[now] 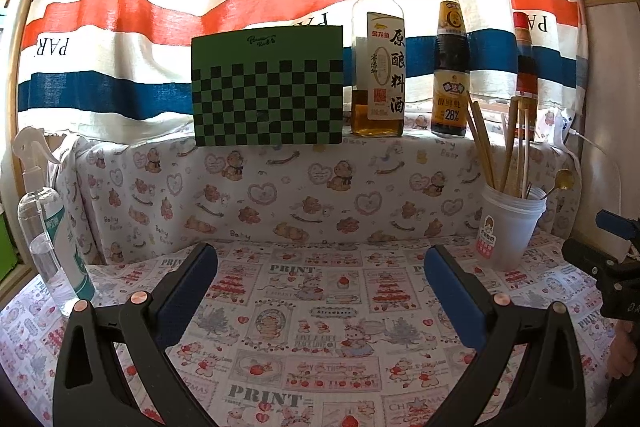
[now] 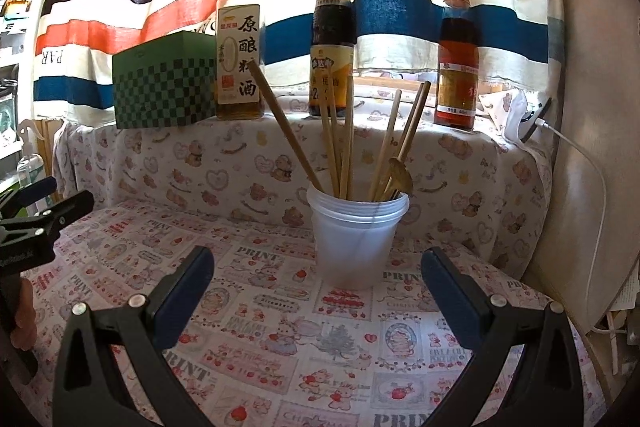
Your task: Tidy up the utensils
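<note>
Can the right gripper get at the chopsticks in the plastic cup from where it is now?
Probably yes. The right gripper is open and the plastic cup stands straight ahead, with only bare tablecloth between. The chopsticks rise well above the rim.

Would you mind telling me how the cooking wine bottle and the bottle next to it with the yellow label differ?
The cooking wine bottle is clear glass, holding only a low layer of amber liquid; the yellow-label bottle looks dark nearly to its neck. The wine bottle's label is white, with large black characters; the other's is yellow. Both stand upright on the cloth-covered ledge, capped.
</note>
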A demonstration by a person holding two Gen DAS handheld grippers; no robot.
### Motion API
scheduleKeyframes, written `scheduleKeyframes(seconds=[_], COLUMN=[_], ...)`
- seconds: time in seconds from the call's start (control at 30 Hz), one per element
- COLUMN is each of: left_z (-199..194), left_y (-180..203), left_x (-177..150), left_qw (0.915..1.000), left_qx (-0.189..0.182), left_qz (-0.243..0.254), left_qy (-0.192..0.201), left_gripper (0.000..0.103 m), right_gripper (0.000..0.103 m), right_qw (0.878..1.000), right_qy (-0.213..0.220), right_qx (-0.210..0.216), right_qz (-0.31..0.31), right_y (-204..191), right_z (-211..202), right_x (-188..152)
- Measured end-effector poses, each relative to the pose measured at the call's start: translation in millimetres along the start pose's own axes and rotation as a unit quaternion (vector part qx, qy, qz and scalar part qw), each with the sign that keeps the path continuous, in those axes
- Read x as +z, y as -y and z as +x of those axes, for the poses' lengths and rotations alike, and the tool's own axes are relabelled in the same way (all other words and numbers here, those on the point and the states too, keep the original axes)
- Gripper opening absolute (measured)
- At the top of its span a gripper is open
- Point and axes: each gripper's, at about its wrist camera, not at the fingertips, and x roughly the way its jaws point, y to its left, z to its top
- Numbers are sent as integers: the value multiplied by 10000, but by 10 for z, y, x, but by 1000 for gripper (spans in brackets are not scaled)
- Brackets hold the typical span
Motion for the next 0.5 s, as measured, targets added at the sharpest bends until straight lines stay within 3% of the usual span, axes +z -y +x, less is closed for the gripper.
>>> scheduleKeyframes(seconds=[0.5], left_z=[4], left_y=[2], left_x=[3], left_qw=[10000], left_qx=[-1], left_qz=[0], left_qy=[-1], left_gripper=[103], right_gripper=[103], right_qw=[10000], right_qy=[-11], right_qx=[-42], right_qz=[-1], right_y=[-12], right_z=[-1], right_x=[-1])
